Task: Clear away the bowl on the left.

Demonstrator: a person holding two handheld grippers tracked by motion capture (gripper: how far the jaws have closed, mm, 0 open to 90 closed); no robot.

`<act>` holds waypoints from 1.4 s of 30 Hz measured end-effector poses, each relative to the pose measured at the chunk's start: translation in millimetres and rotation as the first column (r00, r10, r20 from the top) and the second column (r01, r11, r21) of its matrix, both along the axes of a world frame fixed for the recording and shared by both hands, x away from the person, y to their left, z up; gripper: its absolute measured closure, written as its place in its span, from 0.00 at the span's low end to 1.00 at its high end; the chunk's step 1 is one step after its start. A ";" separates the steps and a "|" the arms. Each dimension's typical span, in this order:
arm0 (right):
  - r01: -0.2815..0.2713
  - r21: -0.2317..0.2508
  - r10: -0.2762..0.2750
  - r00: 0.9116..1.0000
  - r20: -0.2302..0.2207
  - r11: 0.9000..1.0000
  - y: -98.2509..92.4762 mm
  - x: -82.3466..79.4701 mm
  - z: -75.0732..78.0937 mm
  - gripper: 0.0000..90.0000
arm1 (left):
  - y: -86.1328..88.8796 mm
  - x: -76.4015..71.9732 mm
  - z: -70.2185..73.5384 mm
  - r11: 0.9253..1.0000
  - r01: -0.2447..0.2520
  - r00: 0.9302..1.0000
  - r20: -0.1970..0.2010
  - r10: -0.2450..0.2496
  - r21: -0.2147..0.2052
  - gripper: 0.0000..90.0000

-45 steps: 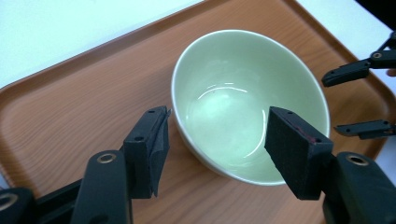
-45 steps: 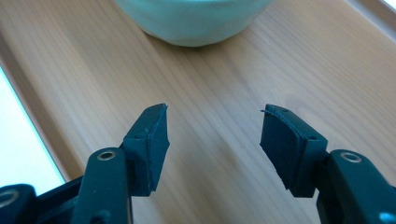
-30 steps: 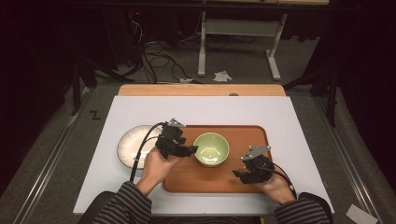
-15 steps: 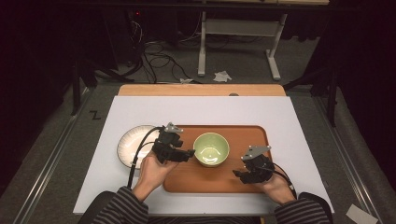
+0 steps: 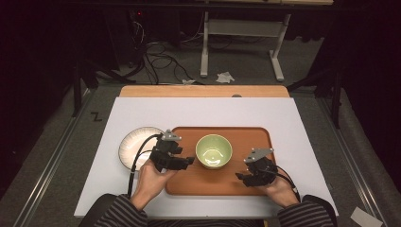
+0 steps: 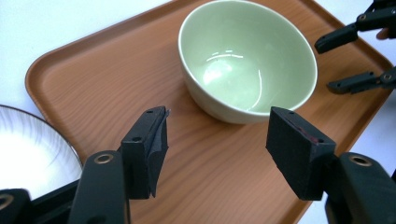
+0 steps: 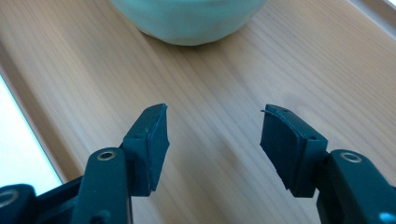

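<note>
Floor cables (image 5: 163, 59) behind white table (image 5: 142, 113)

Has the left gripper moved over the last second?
Yes. The left gripper has backed away from the bowl, toward the plate, jaws open.

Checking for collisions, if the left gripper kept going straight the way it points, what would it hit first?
Most likely the pale green ceramic bowl on the brown wooden tray; it sits just ahead of the open jaws.

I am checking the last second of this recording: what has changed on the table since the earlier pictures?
The left tool drew back from the green bowl, toward the person and the white plate; it is open and holds nothing. The bowl, the wooden tray, the plate and the open right tool stayed as they were.
</note>
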State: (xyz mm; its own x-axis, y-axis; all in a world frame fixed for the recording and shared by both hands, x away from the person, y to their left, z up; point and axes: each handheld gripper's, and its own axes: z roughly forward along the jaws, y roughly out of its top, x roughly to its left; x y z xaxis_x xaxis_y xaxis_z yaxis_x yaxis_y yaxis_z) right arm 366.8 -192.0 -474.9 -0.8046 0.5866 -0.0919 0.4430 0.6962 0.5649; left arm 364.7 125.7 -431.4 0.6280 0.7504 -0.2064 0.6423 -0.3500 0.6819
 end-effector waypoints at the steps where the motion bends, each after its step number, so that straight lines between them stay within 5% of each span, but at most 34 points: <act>1: 0.005 -0.002 -0.005 1.000 -0.001 1.000 -0.2 0.1 0.0 0.48 | 1.2 -0.9 0.2 1.000 0.003 1.000 0.002 -0.003 0.001 0.43; 7: 0.016 0.013 -0.016 1.000 0.004 1.000 -1.4 -0.6 0.2 0.48 | 6.7 -7.4 -2.0 1.000 -0.002 1.000 0.012 0.002 0.015 0.42; 18: 0.022 0.014 -0.022 1.000 0.000 1.000 -3.4 -0.7 1.1 0.48 | 12.5 -16.9 -6.4 1.000 -0.015 0.999 0.031 0.016 -0.026 0.43; 25: 0.019 0.021 -0.019 1.000 0.006 1.000 -4.3 -0.8 1.4 0.48 | 14.3 -19.1 -13.3 1.000 -0.019 0.999 0.030 0.018 0.024 0.44; 30: 0.019 0.018 -0.019 1.000 0.003 1.000 -5.1 -0.6 1.8 0.48 | 17.8 -19.1 -20.9 0.999 -0.027 1.000 -0.006 0.028 0.030 0.44; 42: 0.027 0.020 -0.027 1.000 0.013 0.999 -6.9 -1.0 3.2 0.48 | 19.7 -24.2 -29.3 0.997 -0.044 0.999 -0.014 0.045 0.059 0.44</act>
State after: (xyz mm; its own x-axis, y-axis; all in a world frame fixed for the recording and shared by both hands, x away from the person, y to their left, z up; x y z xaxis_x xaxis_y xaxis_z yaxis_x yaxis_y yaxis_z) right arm 365.7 -199.0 -471.7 -0.7874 0.6098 -0.0908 0.4538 0.6730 0.5841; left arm 340.6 145.4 -460.8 0.5905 0.7889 -0.1700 0.6682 -0.3599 0.6511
